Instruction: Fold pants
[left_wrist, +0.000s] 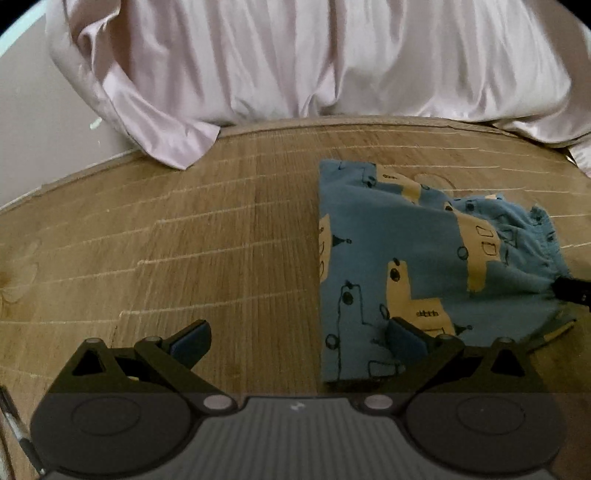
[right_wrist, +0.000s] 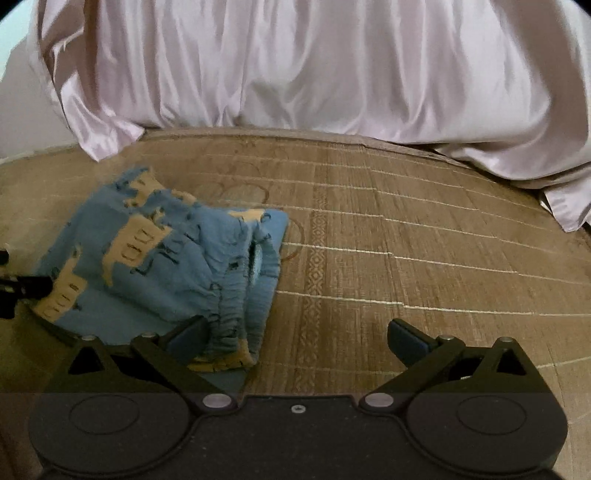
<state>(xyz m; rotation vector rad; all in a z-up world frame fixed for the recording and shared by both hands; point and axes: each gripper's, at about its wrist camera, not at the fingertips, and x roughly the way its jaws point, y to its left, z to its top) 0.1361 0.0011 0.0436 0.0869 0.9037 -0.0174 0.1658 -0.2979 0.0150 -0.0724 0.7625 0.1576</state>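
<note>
Small blue pants (left_wrist: 399, 258) with a yellow and black print lie folded into a compact bundle on the woven mat (left_wrist: 184, 240). In the left wrist view they sit at the right, and my left gripper (left_wrist: 297, 341) stands open at their near left edge, its right finger over the cloth. In the right wrist view the pants (right_wrist: 155, 266) lie at the left with the gathered waistband toward the middle. My right gripper (right_wrist: 297, 339) is open, its left finger over the waistband corner, nothing held. The tip of the other gripper (right_wrist: 26, 286) shows at the far left.
A pale pink satin sheet (left_wrist: 295, 62) hangs in folds behind the mat along the whole far side. In the right wrist view the mat (right_wrist: 406, 240) stretches bare to the right of the pants. A light wall strip (left_wrist: 44, 129) shows at the far left.
</note>
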